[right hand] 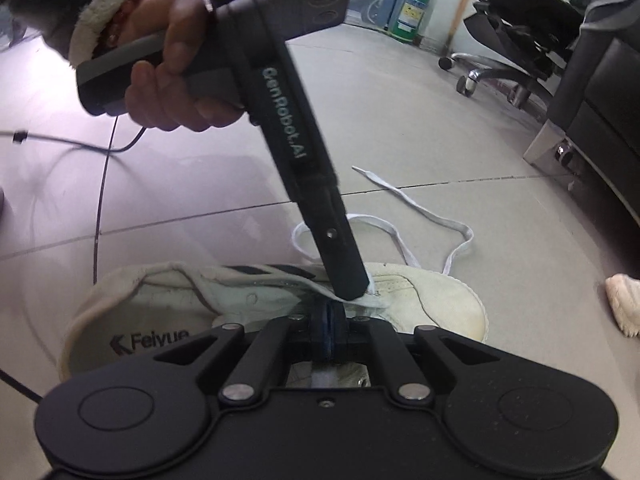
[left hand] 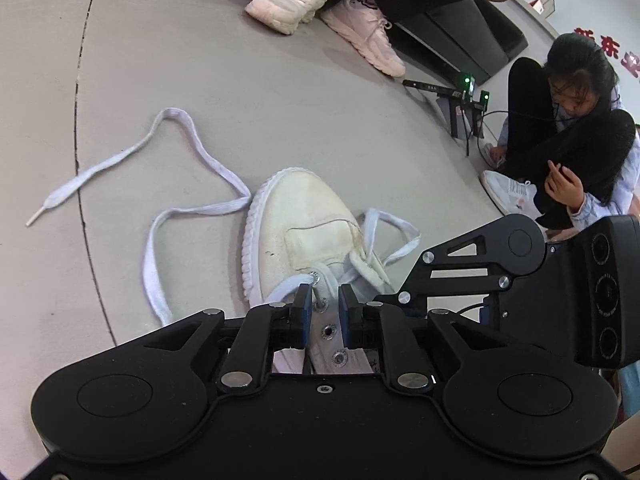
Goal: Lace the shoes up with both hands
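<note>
Cream canvas shoe (left hand: 304,232) sat on floor, near. Left gripper (left hand: 325,300) narrowly parted, straddling eyelet strip (left hand: 329,330), probably steadying it. Right gripper (right hand: 329,320) pinched shut, holding white flat lace (right hand: 370,300).

A grey tiled floor (left hand: 280,100) carries a cream shoe (left hand: 296,216). Its white lace (left hand: 160,216) trails over the tiles left of the toe. Beyond the shoe stand two pink sneakers (left hand: 320,8); right of it a person (left hand: 568,128) crouches.
</note>
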`<state>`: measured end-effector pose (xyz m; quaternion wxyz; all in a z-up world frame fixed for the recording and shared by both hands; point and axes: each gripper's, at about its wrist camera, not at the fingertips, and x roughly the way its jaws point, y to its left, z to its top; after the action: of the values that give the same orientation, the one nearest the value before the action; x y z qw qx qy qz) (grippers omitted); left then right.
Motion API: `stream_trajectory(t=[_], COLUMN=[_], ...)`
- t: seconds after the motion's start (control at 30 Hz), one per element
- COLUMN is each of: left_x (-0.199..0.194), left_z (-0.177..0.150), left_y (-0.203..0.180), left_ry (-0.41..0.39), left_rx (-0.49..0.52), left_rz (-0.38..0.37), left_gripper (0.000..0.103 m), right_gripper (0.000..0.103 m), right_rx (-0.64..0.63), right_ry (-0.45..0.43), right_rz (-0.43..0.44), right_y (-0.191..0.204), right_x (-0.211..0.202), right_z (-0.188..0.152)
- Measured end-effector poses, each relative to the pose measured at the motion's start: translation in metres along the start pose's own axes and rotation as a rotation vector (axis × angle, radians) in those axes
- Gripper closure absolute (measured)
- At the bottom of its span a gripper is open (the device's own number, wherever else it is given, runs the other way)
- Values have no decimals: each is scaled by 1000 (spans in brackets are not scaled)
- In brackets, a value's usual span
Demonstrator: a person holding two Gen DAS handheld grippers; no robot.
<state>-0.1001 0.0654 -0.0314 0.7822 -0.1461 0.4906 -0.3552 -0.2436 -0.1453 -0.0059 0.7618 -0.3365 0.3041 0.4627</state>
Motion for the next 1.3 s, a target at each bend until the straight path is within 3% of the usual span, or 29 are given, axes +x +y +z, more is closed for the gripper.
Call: stream_trajectory(t=[0.2, 0.37, 0.53, 0.7, 0.77, 0.83, 0.9, 0.93, 1.0, 1.03, 1.07, 1.17, 1.3], left_x=[5, 5, 6, 19, 24, 22, 2, -2, -32, -36, -57, -84, -125], left_z=[0, -2, -8, -46, -65, -76, -72, -71, -60, -59, -54, -48, -59], left_y=[7, 4, -19, -94, -110, -118, -115, -114, -105, -103, -97, -89, -75], left_ry=[-6, -14, -20, -100, -136, -176, -207, -210, -244, -244, -264, -257, -150], left_rx=[-53, -34, 105, 625, 801, 915, 926, 925, 926, 927, 922, 910, 895], left_rz=[-16, 10, 113, 444, 559, 666, 776, 791, 928, 948, 1039, 1164, 1322], left_gripper=[91, 100, 101, 101, 101, 101, 101, 101, 101, 101, 101, 101, 101], right_gripper=[101, 101, 98, 98, 98, 99, 99, 99, 99, 99, 99, 99, 99], right_rx=[23, 77, 191, 406, 425, 447, 471, 476, 484, 487, 491, 503, 496], right_ry=[-8, -3, 15, 49, 103, 147, 150, 157, 165, 168, 171, 179, 193], right_rz=[2, 1, -41, 31, 11, -20, -47, -56, -61, -61, -60, -60, -59], right_y=[0, -4, -6, 15, 28, 35, 39, 40, 40, 40, 40, 40, 40], right_x=[-1, 0, -21, -46, -38, -29, -27, -26, -25, -25, -24, -23, -20], right_z=[-1, 0, 7, 13, 11, 6, 3, 3, 3, 3, 2, 3, 4])
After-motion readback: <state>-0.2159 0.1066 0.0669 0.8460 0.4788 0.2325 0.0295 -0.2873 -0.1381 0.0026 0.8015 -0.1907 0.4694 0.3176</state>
